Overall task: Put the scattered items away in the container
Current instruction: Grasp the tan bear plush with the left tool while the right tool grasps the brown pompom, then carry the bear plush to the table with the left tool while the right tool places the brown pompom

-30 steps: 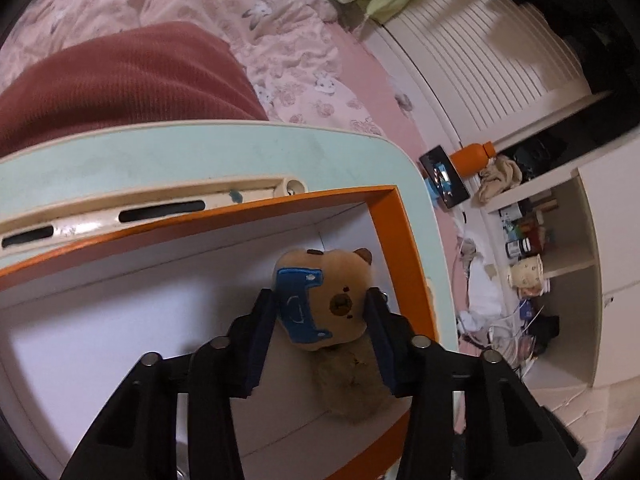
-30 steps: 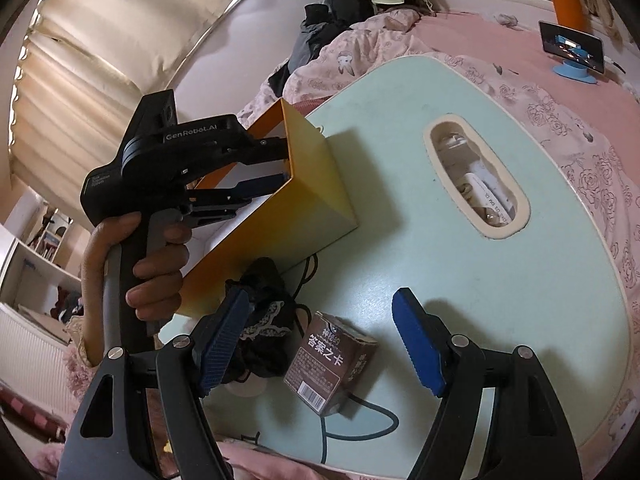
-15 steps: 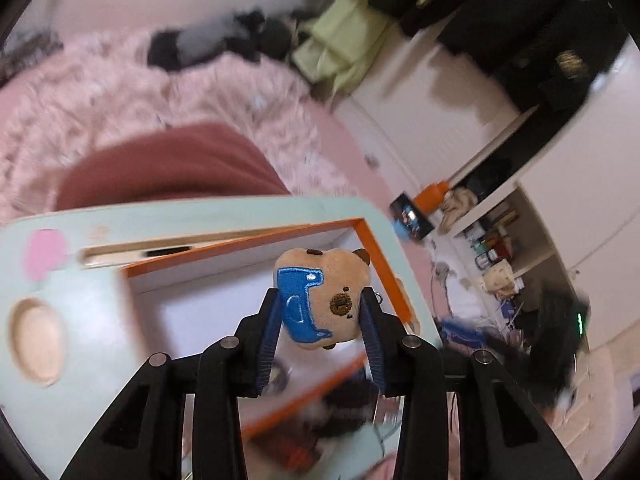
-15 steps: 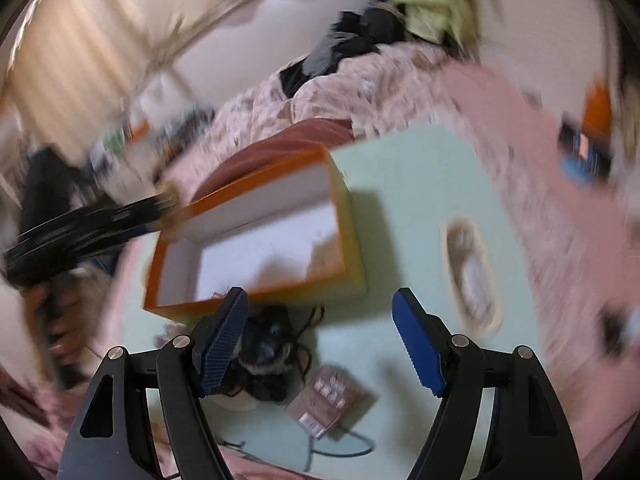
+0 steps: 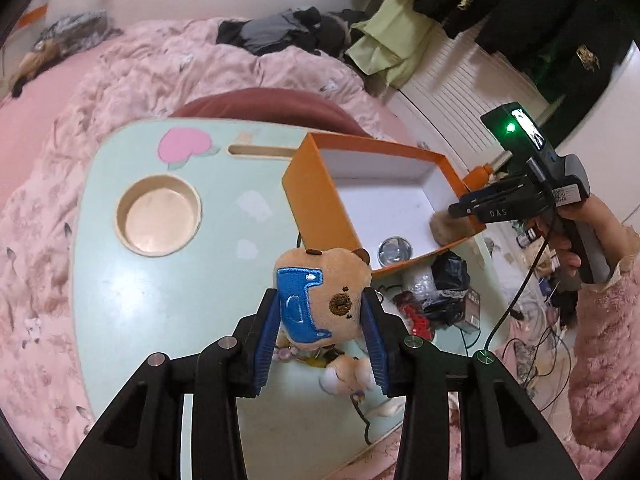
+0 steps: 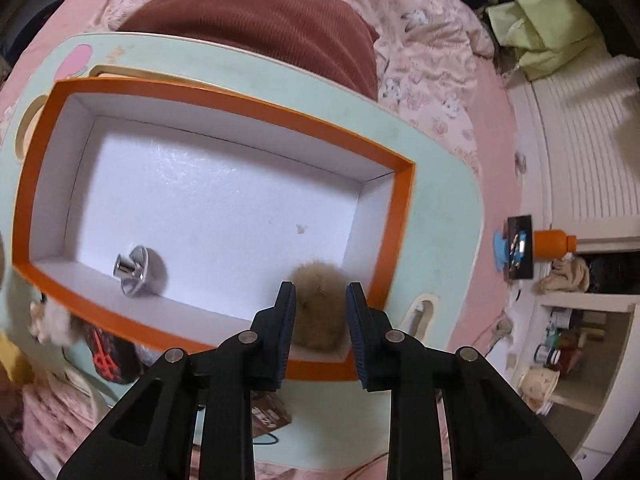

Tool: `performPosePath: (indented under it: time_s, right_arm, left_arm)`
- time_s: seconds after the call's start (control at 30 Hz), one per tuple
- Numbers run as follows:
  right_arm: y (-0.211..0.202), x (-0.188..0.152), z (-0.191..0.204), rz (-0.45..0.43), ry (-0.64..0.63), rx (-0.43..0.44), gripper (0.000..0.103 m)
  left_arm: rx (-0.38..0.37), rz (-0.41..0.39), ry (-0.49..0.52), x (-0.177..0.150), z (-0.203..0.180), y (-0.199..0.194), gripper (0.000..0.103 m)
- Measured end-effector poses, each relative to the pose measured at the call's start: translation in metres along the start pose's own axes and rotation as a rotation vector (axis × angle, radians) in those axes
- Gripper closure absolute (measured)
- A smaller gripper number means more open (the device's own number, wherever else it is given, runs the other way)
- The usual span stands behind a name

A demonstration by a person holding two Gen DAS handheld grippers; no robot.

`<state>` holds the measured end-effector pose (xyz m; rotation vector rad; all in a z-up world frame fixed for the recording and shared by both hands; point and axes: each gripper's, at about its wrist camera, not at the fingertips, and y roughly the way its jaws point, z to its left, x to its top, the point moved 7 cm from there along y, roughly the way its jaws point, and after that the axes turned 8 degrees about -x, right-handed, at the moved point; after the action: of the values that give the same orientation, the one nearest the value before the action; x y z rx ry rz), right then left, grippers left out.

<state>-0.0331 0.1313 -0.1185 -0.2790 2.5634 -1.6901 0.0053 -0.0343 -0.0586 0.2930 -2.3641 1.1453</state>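
My left gripper (image 5: 320, 298) is shut on a tan plush bear head (image 5: 340, 280) with a blue patch, held above the mint lap table (image 5: 140, 300) in front of the orange box (image 5: 316, 196). My right gripper (image 6: 320, 292) points down into the right near corner of the box (image 6: 392, 224). Its jaws are closing on a brown fur ball (image 6: 318, 312), and the blue pads touch the fur on both sides. From the left wrist, that gripper (image 5: 454, 210) and the hand holding it (image 5: 568, 240) show over the box. A shiny metal knob (image 6: 132, 272) lies on the white floor of the box.
Loose things lie on the table before the box: a black lace bundle (image 5: 448, 276), a brown card box (image 5: 472, 304), a small plush (image 5: 348, 372) and a cable. A round cup hollow (image 5: 158, 216) is sunk in the table. A maroon cushion (image 6: 260, 28) lies behind on pink bedding.
My left gripper lifted the bear head out of the box and drew back over the table. My right gripper swung over the box, tipped downward, and its wide jaws closed around the fur ball.
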Motion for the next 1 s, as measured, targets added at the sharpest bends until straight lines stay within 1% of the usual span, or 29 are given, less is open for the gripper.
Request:
performPosePath:
  time_s: [0.07,0.13,0.2,0.27,0.3,0.33,0.43,0.47,0.53,0.67,0.7,0.77,0.83,0.9,0.93,1.0]
  right_arm:
    - [0.006,0.003,0.005,0.031,-0.012,0.000,0.076]
    - [0.019,0.006,0.006,0.069,-0.014,-0.049,0.076]
    - [0.031,0.004,0.006,0.100,-0.018,-0.089,0.076]
    - [0.042,0.007,0.006,0.123,-0.010,-0.086,0.076]
    - [0.044,0.008,0.006,0.115,-0.007,-0.082,0.082]
    - [0.044,0.010,0.008,0.101,-0.008,-0.073,0.088]
    - [0.040,0.010,0.014,0.071,-0.006,-0.047,0.095]
    - [0.036,0.011,0.016,0.053,-0.004,-0.030,0.095]
    - [0.024,0.012,0.018,0.011,0.012,0.007,0.103]
    - [-0.024,0.006,0.013,-0.143,0.061,0.099,0.103]
    - [-0.032,0.002,0.011,-0.168,0.064,0.113,0.103]
    - [-0.041,-0.006,0.016,-0.168,0.049,0.133,0.103]
    - [-0.038,-0.007,0.013,-0.172,0.072,0.136,0.102]
    - [-0.038,-0.006,0.010,-0.200,0.102,0.134,0.102]
    - [-0.041,-0.006,0.009,-0.227,0.119,0.150,0.102]
    - [-0.043,-0.007,0.013,-0.237,0.117,0.213,0.102]
  left_arm:
    - [-0.011,0.005,0.008,-0.004,-0.002,0.002,0.064]
    - [-0.014,0.007,0.023,-0.006,-0.003,0.001,0.064]
    - [-0.036,0.011,0.019,-0.008,-0.003,-0.001,0.064]
    - [-0.045,0.002,0.000,-0.006,0.002,-0.003,0.064]
    - [-0.041,-0.003,-0.007,-0.005,0.004,-0.004,0.064]
    - [-0.032,-0.009,-0.012,-0.004,0.007,-0.006,0.064]
    - [-0.022,-0.017,-0.012,-0.002,0.010,-0.007,0.064]
    - [-0.025,-0.016,-0.012,-0.002,0.010,-0.007,0.064]
    - [-0.033,-0.011,-0.010,-0.003,0.008,-0.006,0.064]
    - [-0.051,0.010,0.010,-0.006,0.000,0.000,0.063]
    - [-0.053,0.016,0.011,-0.007,-0.001,0.002,0.063]
    - [-0.056,0.028,0.010,-0.008,-0.003,0.006,0.063]
    - [-0.052,0.036,0.013,-0.010,-0.005,0.010,0.063]
    - [-0.049,0.045,0.013,-0.012,-0.005,0.012,0.063]
    - [-0.049,0.047,0.013,-0.012,-0.005,0.013,0.063]
    - [-0.051,0.051,0.011,-0.012,-0.005,0.013,0.063]
